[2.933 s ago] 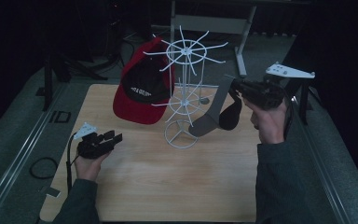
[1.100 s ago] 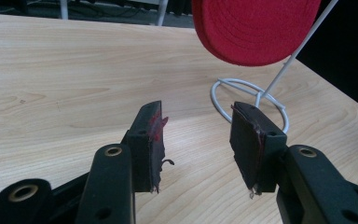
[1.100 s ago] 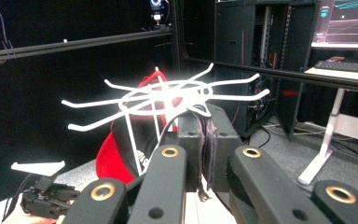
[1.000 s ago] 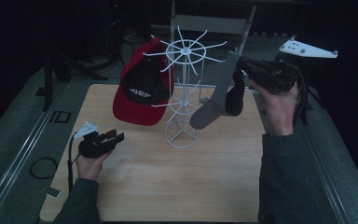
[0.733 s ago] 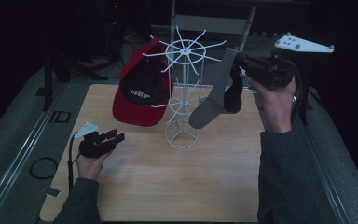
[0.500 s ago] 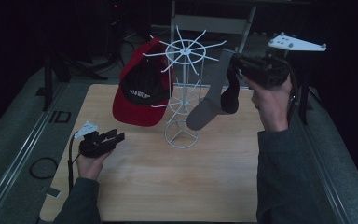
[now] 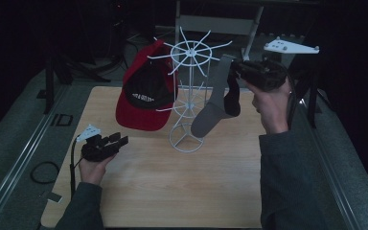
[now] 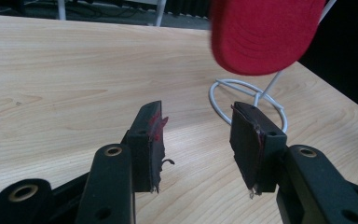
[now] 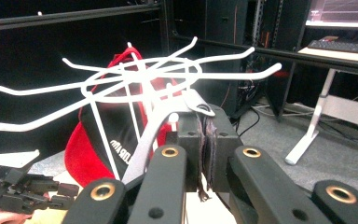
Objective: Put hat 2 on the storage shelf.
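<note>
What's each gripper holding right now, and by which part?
Right gripper: shut on the grey sock, pinched at its top cuff end, foot hanging beside the white wire rack. Left gripper: fingers open, nothing between them.

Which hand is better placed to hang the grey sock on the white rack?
Right: the right gripper is shut on the grey sock beside the white rack top hooks. The left gripper rests open, low on the table.

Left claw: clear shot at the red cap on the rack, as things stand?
Probably yes. The left claw rests open and empty on the table, and the red cap hangs on the near-left side of the white rack with bare tabletop between. The right claw works the rack's far side.
</note>
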